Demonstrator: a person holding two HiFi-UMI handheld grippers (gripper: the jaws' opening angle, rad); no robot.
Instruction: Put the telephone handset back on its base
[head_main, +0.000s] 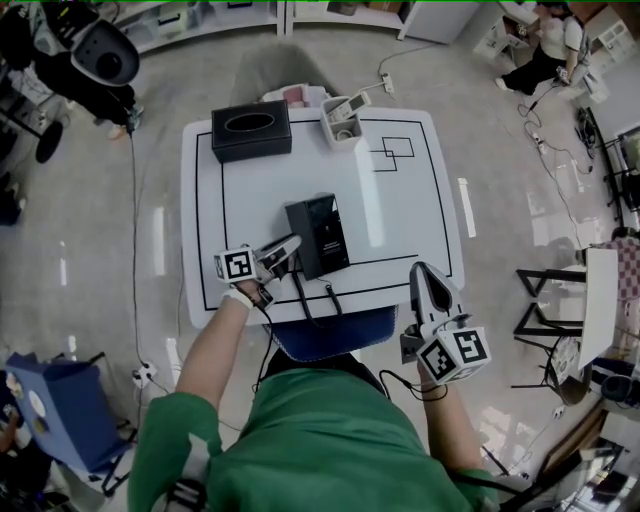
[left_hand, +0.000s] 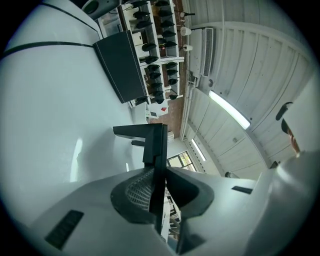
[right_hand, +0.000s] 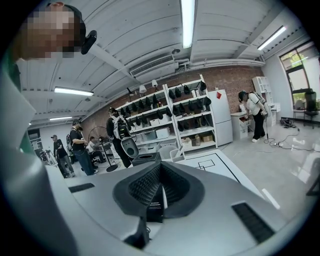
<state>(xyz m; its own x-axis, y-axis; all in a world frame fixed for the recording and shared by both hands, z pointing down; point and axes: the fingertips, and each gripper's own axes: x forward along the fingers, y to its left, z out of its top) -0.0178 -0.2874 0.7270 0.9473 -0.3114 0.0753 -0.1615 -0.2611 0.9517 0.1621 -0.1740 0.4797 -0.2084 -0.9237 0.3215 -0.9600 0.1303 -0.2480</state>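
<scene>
Finding: the left hand-held gripper (head_main: 288, 250) has its jaws closed on a thin black part, judged to be the telephone handset (head_main: 299, 230). The handset lies along the left side of the black base (head_main: 328, 232), mid-bench (head_main: 400, 200); seating cannot be confirmed. The right hand-held gripper (head_main: 421, 273) is nearly closed, empty, and off the bench's near edge.

Risk: releasing a half-seated handset would let it slide off. The cord (head_main: 305, 300) could drag it or snag the jaws.

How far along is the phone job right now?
Looks about finished: the handset seems to lie along the left of the black telephone base. In hand: nothing, the left gripper is shut beside it, the right gripper shut off the table edge. Left: perhaps only backing away.
</scene>
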